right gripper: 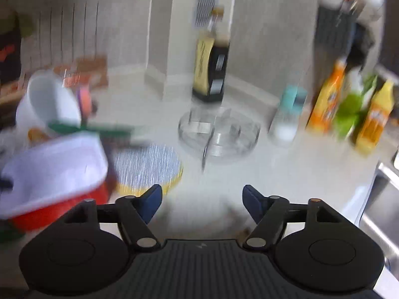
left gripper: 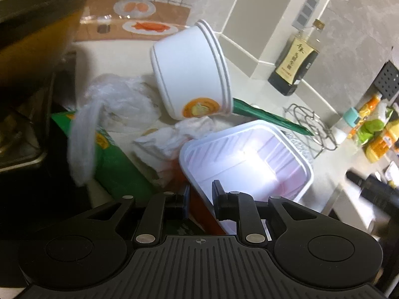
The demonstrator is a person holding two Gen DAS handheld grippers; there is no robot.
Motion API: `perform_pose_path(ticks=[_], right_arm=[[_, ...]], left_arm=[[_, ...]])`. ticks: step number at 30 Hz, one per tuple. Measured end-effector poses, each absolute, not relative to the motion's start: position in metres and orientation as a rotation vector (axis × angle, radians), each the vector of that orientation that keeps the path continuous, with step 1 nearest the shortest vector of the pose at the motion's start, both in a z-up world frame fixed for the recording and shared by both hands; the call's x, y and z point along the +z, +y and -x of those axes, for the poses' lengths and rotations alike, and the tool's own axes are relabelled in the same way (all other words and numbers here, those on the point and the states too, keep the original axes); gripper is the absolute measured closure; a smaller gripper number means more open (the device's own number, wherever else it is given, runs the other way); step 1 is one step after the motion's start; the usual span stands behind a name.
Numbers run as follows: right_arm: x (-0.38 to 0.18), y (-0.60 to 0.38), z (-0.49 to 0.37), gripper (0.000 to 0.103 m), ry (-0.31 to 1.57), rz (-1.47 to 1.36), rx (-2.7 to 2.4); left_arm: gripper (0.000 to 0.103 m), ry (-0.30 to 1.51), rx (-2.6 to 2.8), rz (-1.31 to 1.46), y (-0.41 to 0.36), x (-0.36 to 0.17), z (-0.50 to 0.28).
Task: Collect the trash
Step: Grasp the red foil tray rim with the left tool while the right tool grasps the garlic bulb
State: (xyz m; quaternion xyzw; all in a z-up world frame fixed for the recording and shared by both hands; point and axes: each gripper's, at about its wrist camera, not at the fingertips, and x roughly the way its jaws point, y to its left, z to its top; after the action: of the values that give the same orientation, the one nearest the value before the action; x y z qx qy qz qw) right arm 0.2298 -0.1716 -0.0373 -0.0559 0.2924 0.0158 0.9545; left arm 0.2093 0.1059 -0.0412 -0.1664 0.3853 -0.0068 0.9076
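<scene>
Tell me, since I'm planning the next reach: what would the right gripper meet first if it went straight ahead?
The right gripper, jaws open, points over bare countertop. First in line looks like the wire steaming rack, with the dark sauce bottle behind it. Blur makes depth uncertain.

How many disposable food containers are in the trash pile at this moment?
2. A round white paper bowl lies tipped on its side at the back of the pile. A rectangular white-lined takeout box sits in front, its rim pinched by the left gripper. Others may be hidden underneath.
</scene>
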Motion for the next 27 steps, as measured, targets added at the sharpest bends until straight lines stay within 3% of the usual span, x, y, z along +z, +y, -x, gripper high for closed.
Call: perform_pose_path(ticks=[1, 3, 15, 25, 26, 27], right_arm=[[-0.035, -0.171, -0.232, 0.02, 0.566, 0.091, 0.025], [-0.032, -0.171, -0.242, 0.016, 0.577, 0.027, 0.065], [0.003, -0.131, -0.392, 0.017, 0.823, -0.171, 0.342], [-0.066, -0.044, -0.457, 0.033, 1.098, -0.012, 0.3], [-0.07, -0.045, -0.456, 0.035, 1.113, -0.02, 0.293], [-0.072, -0.045, -0.456, 0.045, 1.122, -0.03, 0.3]], left_arm=[[0.082, 0.787, 0.0, 0.331, 0.107, -0.04, -0.207], [0.08, 0.781, 0.021, 0.339, 0.114, -0.038, -0.201], [0.082, 0.78, -0.02, 0.35, 0.12, -0.037, -0.196], [0.081, 0.797, -0.033, 0.379, 0.128, -0.048, -0.196], [0.081, 0.798, -0.033, 0.38, 0.128, -0.048, -0.197], [0.081, 0.8, -0.032, 0.38, 0.129, -0.049, -0.198]])
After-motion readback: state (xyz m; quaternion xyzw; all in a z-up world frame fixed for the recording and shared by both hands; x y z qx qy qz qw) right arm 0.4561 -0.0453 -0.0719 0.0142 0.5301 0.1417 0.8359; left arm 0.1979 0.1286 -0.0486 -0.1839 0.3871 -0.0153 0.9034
